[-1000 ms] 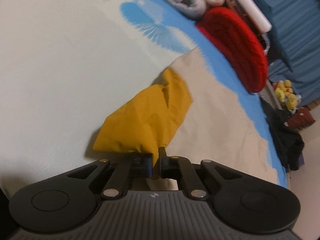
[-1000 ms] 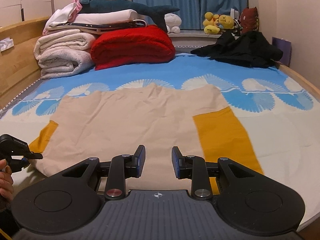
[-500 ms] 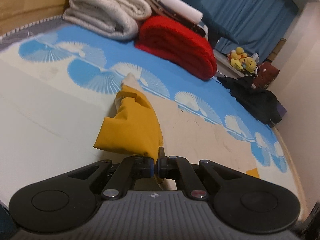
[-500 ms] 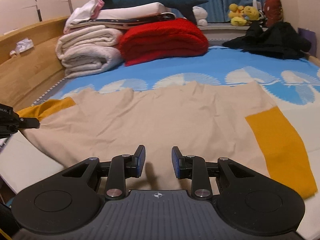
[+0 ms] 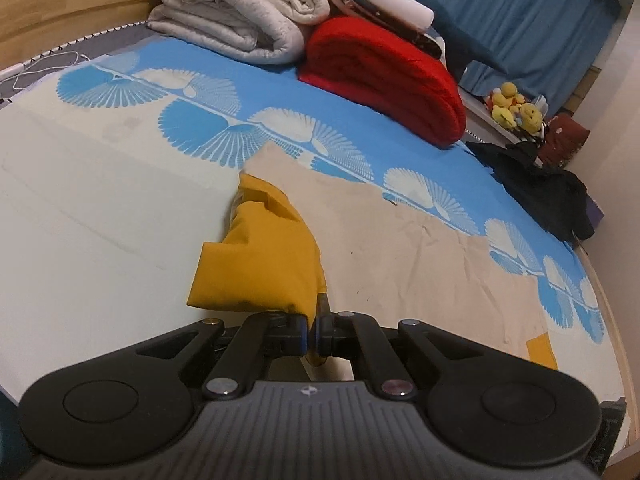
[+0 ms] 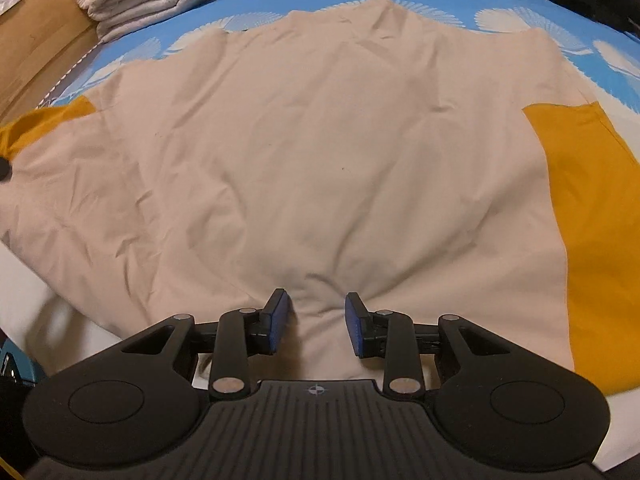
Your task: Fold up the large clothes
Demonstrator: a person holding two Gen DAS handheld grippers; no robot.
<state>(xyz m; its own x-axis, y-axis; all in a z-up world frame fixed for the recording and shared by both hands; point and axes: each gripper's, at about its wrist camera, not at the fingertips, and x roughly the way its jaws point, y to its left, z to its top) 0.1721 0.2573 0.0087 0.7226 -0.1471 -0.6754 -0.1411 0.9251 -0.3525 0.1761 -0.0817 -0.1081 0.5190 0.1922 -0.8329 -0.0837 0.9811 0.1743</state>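
A large beige shirt (image 6: 320,152) with mustard-yellow sleeves lies spread on the bed. My left gripper (image 5: 312,330) is shut on the left yellow sleeve (image 5: 264,264) and holds it bunched and lifted over the shirt's edge. That sleeve shows at the far left of the right wrist view (image 6: 44,124). My right gripper (image 6: 316,324) is open, low over the shirt's near hem, with beige cloth between its fingers. The right yellow sleeve (image 6: 592,208) lies flat on the bed.
Folded white blankets (image 5: 240,12) and a red blanket (image 5: 384,76) are stacked at the head of the bed. A dark garment (image 5: 548,196) and plush toys (image 5: 516,108) lie at the far right. A wooden bed frame (image 6: 36,36) runs along the left.
My right gripper has dropped down and forward to the shirt's near hem. My left gripper has kept its hold on the yellow sleeve and carried it slightly inward.
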